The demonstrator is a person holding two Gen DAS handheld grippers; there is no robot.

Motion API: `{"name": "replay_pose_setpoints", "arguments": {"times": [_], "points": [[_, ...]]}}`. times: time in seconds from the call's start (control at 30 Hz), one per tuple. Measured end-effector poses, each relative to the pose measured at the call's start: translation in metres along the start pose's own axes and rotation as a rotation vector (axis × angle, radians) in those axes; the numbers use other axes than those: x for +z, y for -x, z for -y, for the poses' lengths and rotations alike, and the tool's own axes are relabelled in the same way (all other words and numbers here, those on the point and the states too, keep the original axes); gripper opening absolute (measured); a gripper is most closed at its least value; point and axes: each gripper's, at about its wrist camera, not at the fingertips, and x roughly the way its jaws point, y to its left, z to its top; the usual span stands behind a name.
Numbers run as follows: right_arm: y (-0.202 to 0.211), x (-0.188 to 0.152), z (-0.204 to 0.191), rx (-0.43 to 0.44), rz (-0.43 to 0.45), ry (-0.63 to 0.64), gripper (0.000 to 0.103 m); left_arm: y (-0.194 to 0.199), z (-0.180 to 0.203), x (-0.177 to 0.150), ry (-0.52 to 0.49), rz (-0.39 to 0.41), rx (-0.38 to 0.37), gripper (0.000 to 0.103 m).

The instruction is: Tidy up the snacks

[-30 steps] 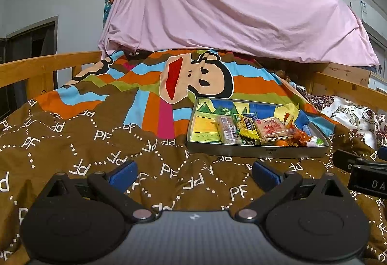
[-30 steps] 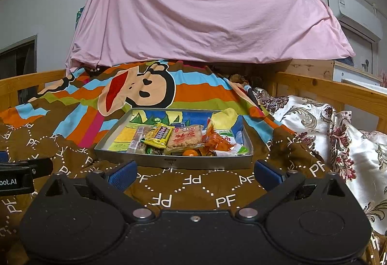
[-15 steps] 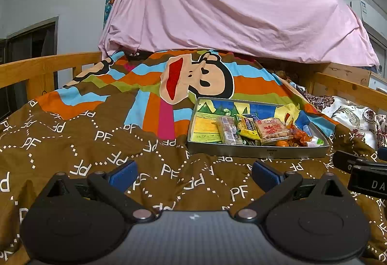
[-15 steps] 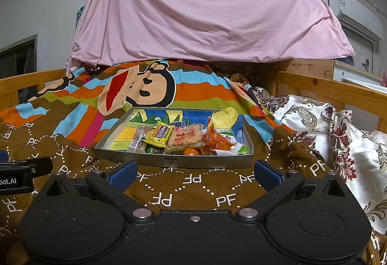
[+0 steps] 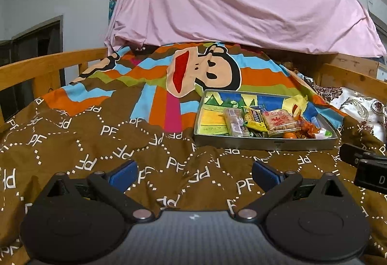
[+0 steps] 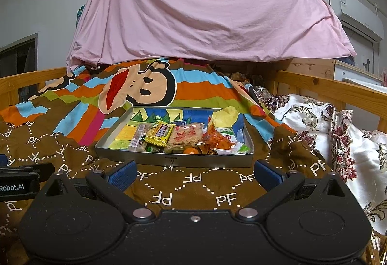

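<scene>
Tray [image 6: 174, 160] of snacks [image 6: 183, 137] on brown blanket [image 6: 183, 192] printed "PF", ahead of both grippers. Left gripper [image 5: 193, 174] and right gripper [image 6: 194, 172]: fingers spread wide, holding nothing, low over the blanket. Right wrist view alone shows the air conditioner [image 6: 355, 15] in full and the floral cushions [image 6: 338, 134]; there, "Robot.AI" reads on the left gripper's side. Snack labels too small to read.

Both wrist views look low across the bed [image 5: 72, 134], side by side; both show the tray [image 6: 174, 160] near ahead
</scene>
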Motion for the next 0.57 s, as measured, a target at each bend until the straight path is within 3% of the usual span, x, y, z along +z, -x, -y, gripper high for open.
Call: {"name": "replay_pose_setpoints", "arguments": {"times": [0.57], "points": [[-0.0006, -0.0007, -0.0005, 0.003, -0.006, 0.005, 0.102, 0.0014, 0.0018, -0.0012, -0.017, 0.01, 0.023, 0.102]]}}
